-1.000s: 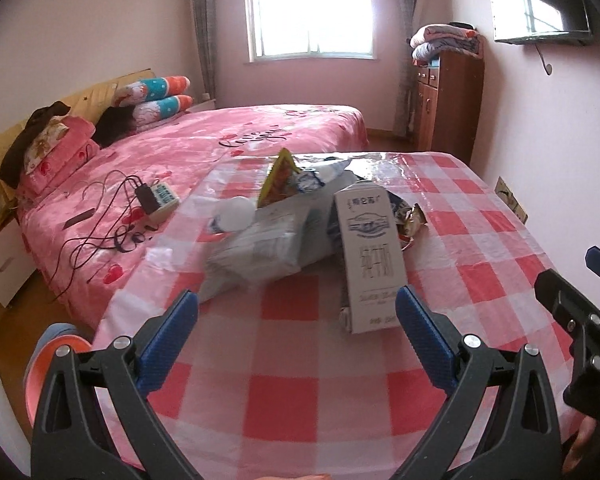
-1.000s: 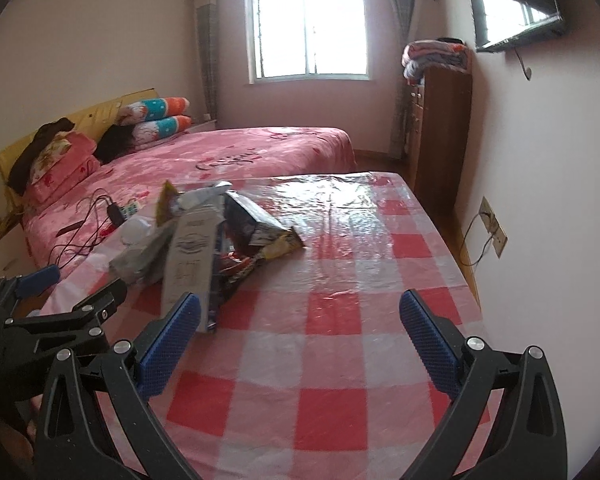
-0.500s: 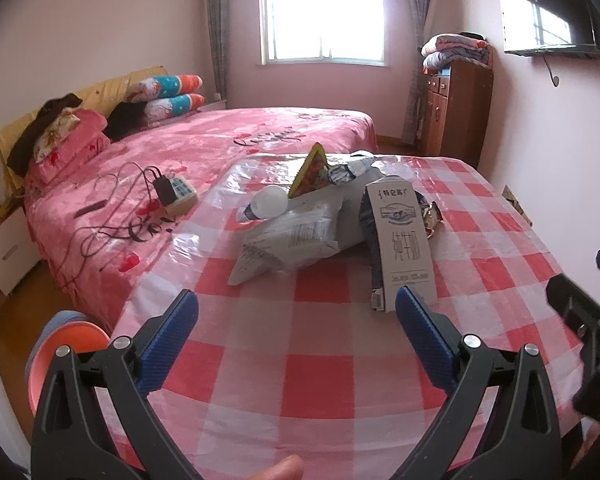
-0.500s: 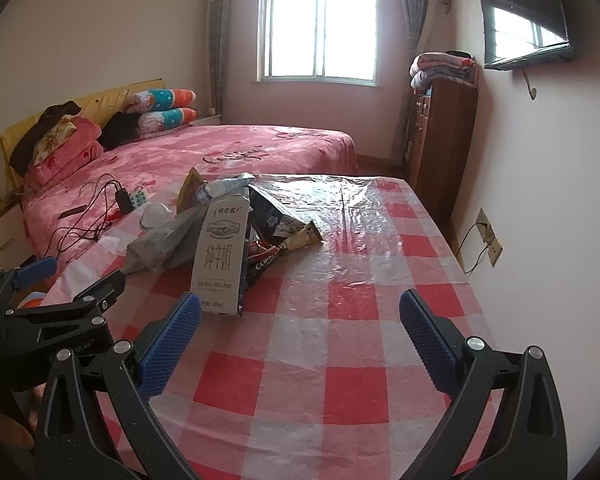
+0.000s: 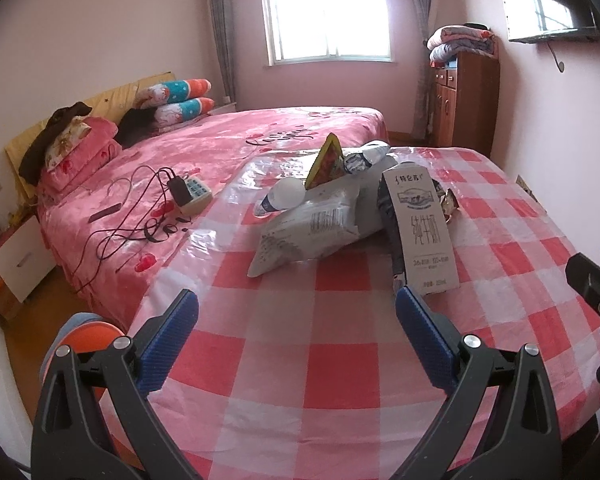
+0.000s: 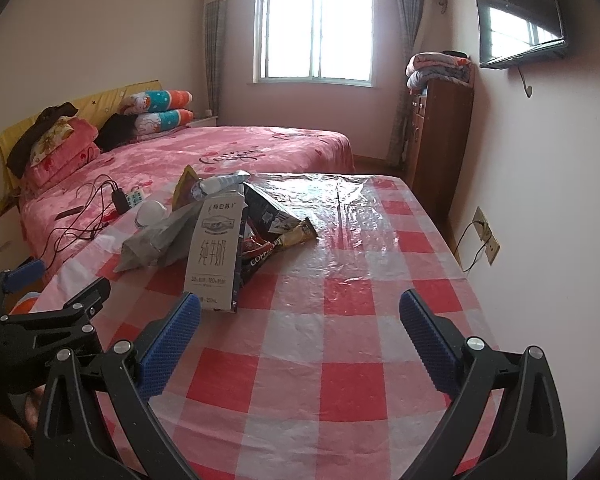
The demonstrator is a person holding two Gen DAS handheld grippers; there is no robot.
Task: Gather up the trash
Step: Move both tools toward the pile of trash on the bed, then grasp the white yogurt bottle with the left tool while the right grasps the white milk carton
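Observation:
A heap of trash lies on the red-and-white checked table (image 5: 340, 368) (image 6: 340, 360). In it are a white milk carton (image 5: 422, 232) (image 6: 214, 258), a grey plastic bag (image 5: 312, 228) (image 6: 160, 236), a yellow triangular wrapper (image 5: 326, 160) (image 6: 184, 188), a crushed plastic bottle (image 5: 366, 158) (image 6: 222, 180) and dark snack wrappers (image 6: 266, 232). My left gripper (image 5: 296, 332) hangs open over the near table, short of the heap. My right gripper (image 6: 300, 332) is open too, with the carton just beyond its left finger. Both hold nothing.
A pink bed (image 5: 220, 148) (image 6: 220, 156) runs along the table's left side, with a power strip and cables (image 5: 188, 192) on it. A wooden cabinet (image 6: 440, 140) stands by the right wall. An orange basin (image 5: 88, 332) sits on the floor at left.
Both grippers have drawn back and up from the heap, so the trash looks farther away. Both have stayed open.

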